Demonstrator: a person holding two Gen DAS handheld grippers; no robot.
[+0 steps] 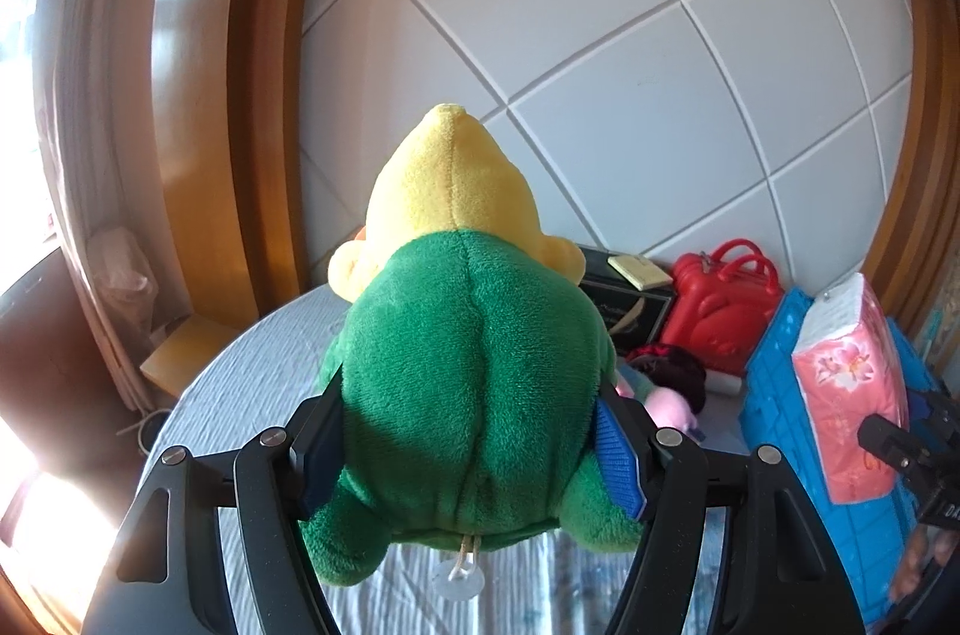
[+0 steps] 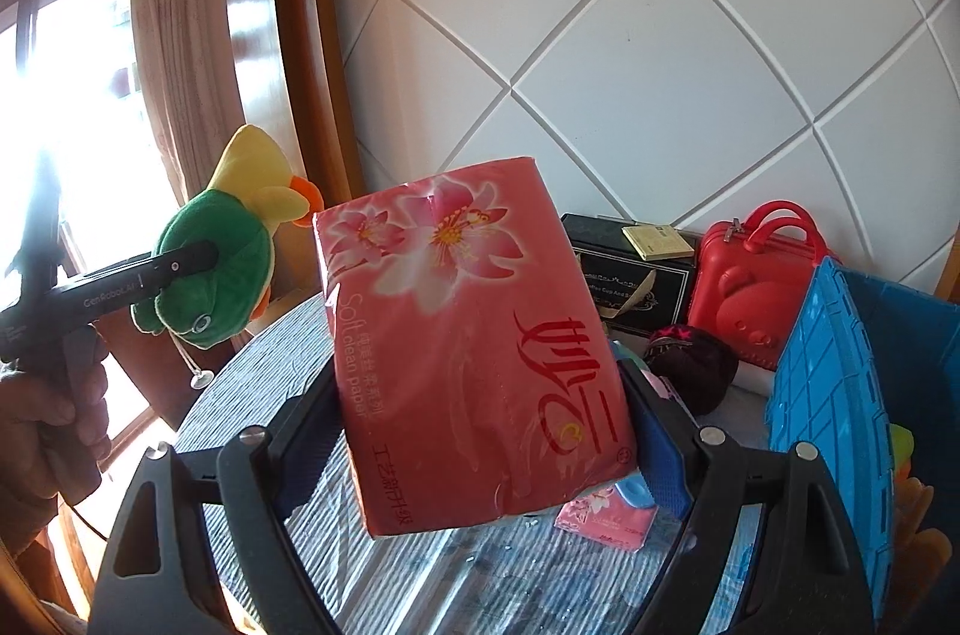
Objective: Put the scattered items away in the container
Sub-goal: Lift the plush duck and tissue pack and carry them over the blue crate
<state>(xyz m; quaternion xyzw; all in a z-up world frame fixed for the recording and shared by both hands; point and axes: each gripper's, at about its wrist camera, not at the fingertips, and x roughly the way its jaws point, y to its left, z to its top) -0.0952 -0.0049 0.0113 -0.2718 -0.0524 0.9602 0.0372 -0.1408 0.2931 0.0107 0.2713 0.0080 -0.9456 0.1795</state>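
Note:
My left gripper [image 1: 474,449] is shut on a green and yellow plush duck [image 1: 468,335] and holds it above the table; the duck also shows at the left of the right wrist view [image 2: 222,269]. My right gripper [image 2: 480,431] is shut on a pink pack of tissues [image 2: 474,341], lifted above the table next to the blue crate [image 2: 828,395]. In the left wrist view the pack [image 1: 852,383] is in front of the crate [image 1: 774,395] at the right.
A red toy suitcase [image 2: 756,275], a black box [image 2: 630,269] with a small yellow pad, and a dark pouch [image 2: 690,365] stand at the back by the white panelled wall. A small pink tissue packet [image 2: 606,515] lies on the grey tablecloth [image 2: 480,575]. A pink plush [image 1: 666,407] lies behind the duck.

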